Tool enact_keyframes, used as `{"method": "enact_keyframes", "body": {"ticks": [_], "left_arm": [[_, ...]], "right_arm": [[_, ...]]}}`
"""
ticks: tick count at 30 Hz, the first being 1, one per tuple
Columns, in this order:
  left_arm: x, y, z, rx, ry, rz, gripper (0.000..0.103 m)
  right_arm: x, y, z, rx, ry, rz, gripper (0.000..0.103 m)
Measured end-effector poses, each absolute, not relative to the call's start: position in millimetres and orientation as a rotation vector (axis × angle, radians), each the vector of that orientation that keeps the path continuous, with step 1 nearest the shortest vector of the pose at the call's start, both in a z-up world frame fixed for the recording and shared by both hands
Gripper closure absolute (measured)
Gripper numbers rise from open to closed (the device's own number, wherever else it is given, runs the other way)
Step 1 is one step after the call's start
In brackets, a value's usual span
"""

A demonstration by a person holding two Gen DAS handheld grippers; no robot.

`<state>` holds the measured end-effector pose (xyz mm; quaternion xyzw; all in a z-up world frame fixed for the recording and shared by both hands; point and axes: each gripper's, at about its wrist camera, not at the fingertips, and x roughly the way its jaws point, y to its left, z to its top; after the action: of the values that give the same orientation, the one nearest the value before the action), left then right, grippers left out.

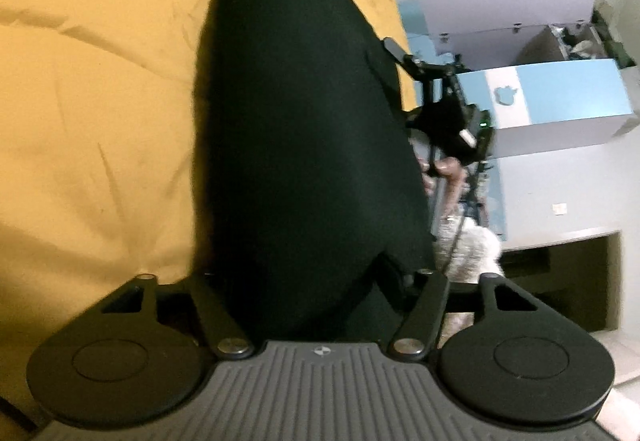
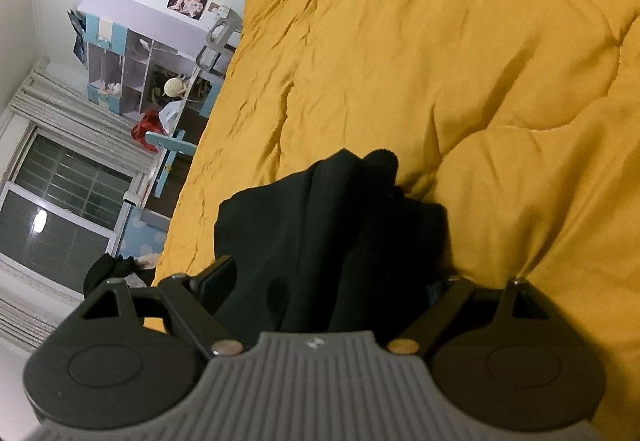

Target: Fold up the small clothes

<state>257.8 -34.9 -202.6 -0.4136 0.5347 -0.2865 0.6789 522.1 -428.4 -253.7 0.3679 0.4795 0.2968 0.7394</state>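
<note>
Both grippers angled down over the yellow quilt (image 2: 460,61). Left gripper (image 1: 312,265) and right gripper (image 2: 332,281): black garment (image 1: 296,113) between the fingers; grip indeterminable.

Left gripper (image 1: 304,273) and right gripper (image 2: 332,281) are angled downward; fingers are hidden by cloth.

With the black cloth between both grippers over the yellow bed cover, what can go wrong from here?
1. The black garment hides the fingertips of the left gripper, so a weak hold may go unnoticed and the cloth could slip.
2. At the right gripper the cloth is bunched, so a fold may come out uneven.
3. The yellow quilt is soft and wrinkled; a finger could catch it together with the garment.
</note>
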Motion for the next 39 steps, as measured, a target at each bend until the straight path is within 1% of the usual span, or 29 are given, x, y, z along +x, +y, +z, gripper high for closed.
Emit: {"method": "enact_keyframes", "body": {"ticks": [2, 11, 12, 13, 16, 22, 23, 24, 26, 27, 30, 34, 39], "left_arm": [[256.1, -39.2, -201.5, -0.91, 1.203, -0.609, 0.044], [255.3, -50.4, -203.2, -0.894, 1.207, -0.571, 0.044], [255.6, -52.0, -202.1, -0.893, 1.206, -0.57, 0.044], [255.5, -52.6, -201.8, -0.892, 1.205, -0.569, 0.044], [255.3, -53.5, -200.2, -0.891, 1.203, -0.564, 0.045], [251.3, -51.3, -197.1, -0.897, 1.184, -0.533, 0.059], [250.2, -51.4, -195.6, -0.902, 1.178, -0.527, 0.063], [249.3, -51.0, -194.4, -0.905, 1.171, -0.524, 0.066], [246.5, -50.2, -186.9, -0.914, 1.139, -0.532, 0.074], [245.5, -49.2, -183.1, -0.92, 1.124, -0.538, 0.076], [245.1, -44.5, -168.1, -0.945, 1.083, -0.564, 0.078], [243.3, -32.3, -144.5, -0.953, 1.021, -0.584, 0.078], [225.1, 9.4, -99.1, -0.955, 0.892, -0.587, 0.078]], "right_arm": [[523.1, -426.2, -253.3, 0.802, 1.057, 0.643, 0.02], [523.6, -415.7, -251.2, 0.755, 1.058, 0.606, 0.021], [523.3, -414.2, -250.3, 0.736, 1.057, 0.595, 0.027], [522.8, -412.8, -249.6, 0.711, 1.058, 0.579, 0.037], [522.5, -416.6, -252.4, 0.729, 1.057, 0.555, 0.058], [517.3, -414.2, -243.7, 0.723, 1.026, 0.527, 0.068], [516.2, -413.8, -240.2, 0.719, 1.019, 0.522, 0.069], [515.0, -413.4, -234.9, 0.716, 1.01, 0.517, 0.071], [511.9, -413.4, -223.8, 0.723, 0.989, 0.512, 0.074], [509.8, -413.2, -215.9, 0.733, 0.974, 0.51, 0.075], [503.7, -406.0, -185.3, 0.738, 0.943, 0.51, 0.077], [497.8, -379.8, -131.8, 0.648, 0.904, 0.563, 0.077], [497.4, -328.7, -66.5, 0.602, 0.828, 0.673, 0.077]]}}
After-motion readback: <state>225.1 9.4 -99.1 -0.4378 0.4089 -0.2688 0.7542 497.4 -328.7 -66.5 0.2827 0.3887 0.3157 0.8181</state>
